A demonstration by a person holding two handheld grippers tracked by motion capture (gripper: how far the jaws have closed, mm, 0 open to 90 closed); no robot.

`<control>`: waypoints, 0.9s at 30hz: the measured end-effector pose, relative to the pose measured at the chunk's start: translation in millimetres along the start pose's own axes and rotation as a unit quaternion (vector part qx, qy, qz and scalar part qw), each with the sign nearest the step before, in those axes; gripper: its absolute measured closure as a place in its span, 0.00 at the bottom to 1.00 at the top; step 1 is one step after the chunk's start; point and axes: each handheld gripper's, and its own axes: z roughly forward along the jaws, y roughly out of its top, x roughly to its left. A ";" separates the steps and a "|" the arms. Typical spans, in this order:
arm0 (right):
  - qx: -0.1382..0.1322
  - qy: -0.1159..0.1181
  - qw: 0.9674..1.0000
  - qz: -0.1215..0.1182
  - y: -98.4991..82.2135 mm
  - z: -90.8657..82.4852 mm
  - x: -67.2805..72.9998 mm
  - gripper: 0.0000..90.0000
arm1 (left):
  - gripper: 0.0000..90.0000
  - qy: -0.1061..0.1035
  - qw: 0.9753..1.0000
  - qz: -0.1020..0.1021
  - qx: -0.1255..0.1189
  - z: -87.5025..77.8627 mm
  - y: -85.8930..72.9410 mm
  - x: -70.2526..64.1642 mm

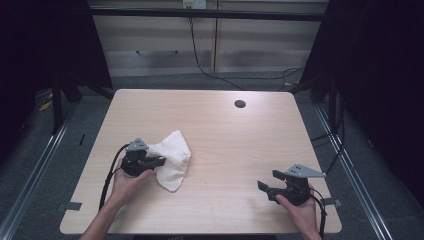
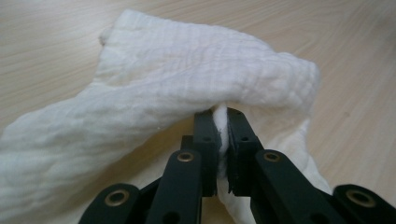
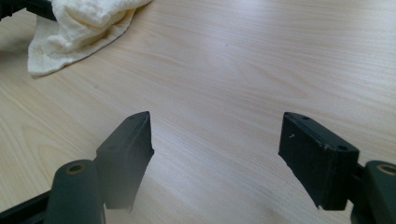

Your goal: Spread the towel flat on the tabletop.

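Two grippers work over a pale wooden table [image 1: 215,125] in the high view. The left gripper [image 1: 159,161] sits at the near-left edge of a crumpled white cloth [image 1: 172,157], its tips touching the fabric. That cloth lies on the table's left half, well apart from the small dark hole [image 1: 240,104] near the far edge. The right gripper [image 1: 267,181] hovers far to the right of the cloth, near the table's front right corner, jaws spread with nothing between them. A hand [image 1: 127,182] holds the left tool from below and another hand [image 1: 300,210] holds the right one.

From the left gripper view, the left gripper [image 2: 223,122] has its jaws closed down to a narrow slit, and a thin fold of the cloth [image 2: 187,70] is pinched between the pads. The rest of the fabric bulges up and over the tips, with wood showing beyond it.

From the right gripper view, the right gripper [image 3: 217,135] stands wide open above bare wood, gripping nothing. The cloth [image 3: 79,28] lies well off at the upper left corner, and a dark part of the other tool touches its upper edge.
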 end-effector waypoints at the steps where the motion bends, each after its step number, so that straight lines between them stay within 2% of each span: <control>1: 0.000 0.000 1.000 0.000 0.0 0.0 0.0 0.28 | 0.94 -0.006 1.000 0.004 0.000 1.5 1.7 -4.2; 2: -0.001 0.002 1.000 0.001 0.4 0.3 0.3 0.28 | 0.94 -0.013 1.000 0.005 -0.001 4.2 3.9 -11.1; 5: -0.006 0.015 1.000 0.009 2.5 1.2 1.3 0.29 | 0.94 -0.017 1.000 0.004 0.003 8.6 8.8 -21.9; 9: -0.011 0.017 1.000 -0.003 7.0 2.2 5.1 0.29 | 0.94 -0.029 1.000 0.008 0.003 12.8 13.6 -31.0; 11: -0.010 0.021 1.000 -0.009 10.1 5.4 7.4 0.29 | 0.94 -0.039 0.999 0.013 0.007 20.1 19.4 -42.6; 15: -0.002 0.034 0.999 -0.008 13.5 10.2 8.7 0.30 | 0.93 -0.046 0.999 0.018 0.007 28.7 25.6 -55.0; 16: -0.002 0.043 0.999 -0.012 18.3 15.1 10.7 0.33 | 0.93 -0.053 0.998 0.021 0.005 34.2 29.1 -61.1; 18: -0.006 0.046 0.999 -0.016 23.5 19.7 13.1 0.33 | 0.93 -0.063 0.998 0.016 0.007 41.1 32.4 -67.9; 21: -0.008 0.053 0.998 -0.030 32.5 28.3 19.9 0.31 | 0.92 -0.075 0.997 0.030 0.013 51.2 36.9 -80.6; 22: -0.008 0.053 0.998 -0.030 32.5 28.3 19.9 0.31 | 0.90 -0.075 0.997 0.030 0.013 51.2 36.9 -80.6; 24: 0.002 0.080 0.996 -0.045 38.1 38.2 28.2 0.36 | 0.88 -0.081 0.996 0.040 0.023 56.6 36.8 -88.5; 26: 0.016 0.105 0.993 -0.048 39.6 43.5 32.5 0.41 | 0.85 -0.075 0.996 0.045 0.028 57.1 36.2 -90.0; 27: 0.016 0.105 0.993 -0.048 39.6 43.5 32.5 0.41 | 0.85 -0.075 0.996 0.045 0.028 57.1 36.2 -90.0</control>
